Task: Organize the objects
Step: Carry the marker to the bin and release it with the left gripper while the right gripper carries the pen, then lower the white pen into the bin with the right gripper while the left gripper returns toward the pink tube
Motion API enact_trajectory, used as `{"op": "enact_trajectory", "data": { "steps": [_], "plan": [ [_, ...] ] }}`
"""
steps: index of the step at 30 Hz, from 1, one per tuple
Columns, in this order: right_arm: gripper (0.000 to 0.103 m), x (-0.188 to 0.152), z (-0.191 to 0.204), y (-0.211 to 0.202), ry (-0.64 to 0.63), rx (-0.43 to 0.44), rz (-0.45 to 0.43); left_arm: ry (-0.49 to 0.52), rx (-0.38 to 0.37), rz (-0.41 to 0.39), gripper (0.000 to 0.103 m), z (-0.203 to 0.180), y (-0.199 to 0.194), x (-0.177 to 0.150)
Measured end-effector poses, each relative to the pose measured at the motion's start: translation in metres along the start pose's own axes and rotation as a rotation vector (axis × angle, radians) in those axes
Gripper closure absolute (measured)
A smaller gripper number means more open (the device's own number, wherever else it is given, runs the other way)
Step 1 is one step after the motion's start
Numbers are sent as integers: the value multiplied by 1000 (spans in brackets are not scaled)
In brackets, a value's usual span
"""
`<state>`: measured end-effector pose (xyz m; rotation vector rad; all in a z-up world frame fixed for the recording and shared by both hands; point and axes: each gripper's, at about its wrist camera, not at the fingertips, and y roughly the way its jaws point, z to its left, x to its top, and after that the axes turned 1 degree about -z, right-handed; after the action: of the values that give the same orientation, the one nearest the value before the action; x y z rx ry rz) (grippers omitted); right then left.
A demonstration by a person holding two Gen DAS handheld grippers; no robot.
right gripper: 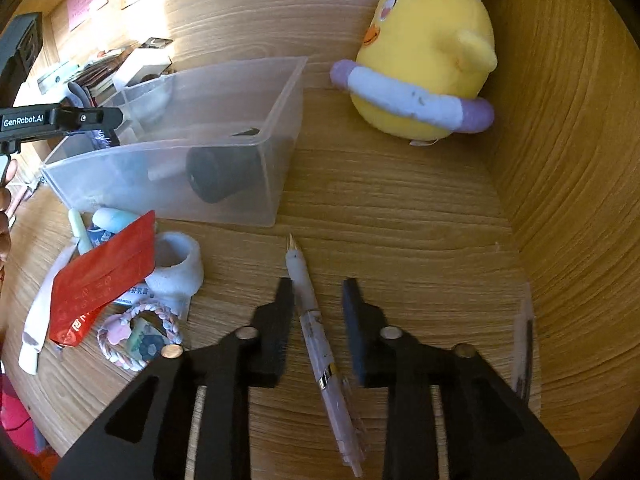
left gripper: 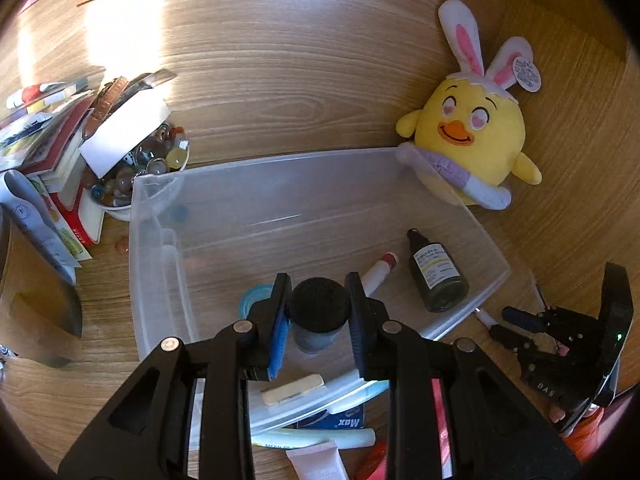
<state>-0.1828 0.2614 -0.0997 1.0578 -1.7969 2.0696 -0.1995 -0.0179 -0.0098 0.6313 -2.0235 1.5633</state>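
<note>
Task was partly done. Clear plastic bin (left gripper: 168, 256) already held a dark dropper bottle (left gripper: 438, 276), a red-capped white tube (left gripper: 378, 272), a teal tape roll (left gripper: 250, 300) and a beige eraser-like bar (left gripper: 292, 389).

Left gripper (left gripper: 318, 312) hung over the bin's near side, clamped on a black-capped jar (left gripper: 319, 307), pads touching the cap on both sides. Jar sat low inside the bin, looked about ready to be let go; can't tell if it touched the floor yet.

Right gripper (right gripper: 318, 312) was right of the bin over the worktop (right gripper: 400, 208), jaws narrowly apart, straddling a pale pink pen (right gripper: 316, 328). Pads did not touch it, so nothing held. Pen lay flat, tip toward the bin, likely next to go in.

Still left outside: red packet (right gripper: 100, 276), white foam cup-shape (right gripper: 176, 264), braided hair tie (right gripper: 140, 336) and tubes near-left of the bin; books (left gripper: 60, 148) and a bowl of marbles (left gripper: 148, 160) at far left. Yellow chick plush (left gripper: 468, 132) leaned at the bin's far right corner. Roughly halfway, by my guess.
</note>
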Motion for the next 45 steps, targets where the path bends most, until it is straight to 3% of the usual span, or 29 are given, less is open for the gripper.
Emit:
{"op": "enact_trajectory", "data": {
  "steps": [4, 6, 8, 9, 15, 28, 36, 45],
  "plan": [
    [77, -6, 5, 7, -19, 9, 7, 4, 14, 9, 76, 0, 2, -1],
    [78, -7, 8, 6, -35, -7, -1, 8, 34, 6, 67, 0, 1, -2],
    [91, -7, 8, 7, -27, -6, -5, 3, 52, -10, 56, 2, -3, -2],
    [92, -7, 8, 7, -27, -13, -7, 0, 56, -24, 50, 4, -7, -2],
    [93, 4, 8, -6, -6, -51, -71, 15, 105, -84, 40, 9, -28, -2],
    [93, 37, -6, -57, 100, -89, -273, 96, 173, -157, 35, 3, -78, -36],
    [93, 60, 4, -83, 94, -79, -374, 127, 116, -74, 32, -12, -80, -77],
    [93, 105, 47, -90, -25, -91, -466, 140, 84, 62, 32, -27, -58, -129]
  ]
}}
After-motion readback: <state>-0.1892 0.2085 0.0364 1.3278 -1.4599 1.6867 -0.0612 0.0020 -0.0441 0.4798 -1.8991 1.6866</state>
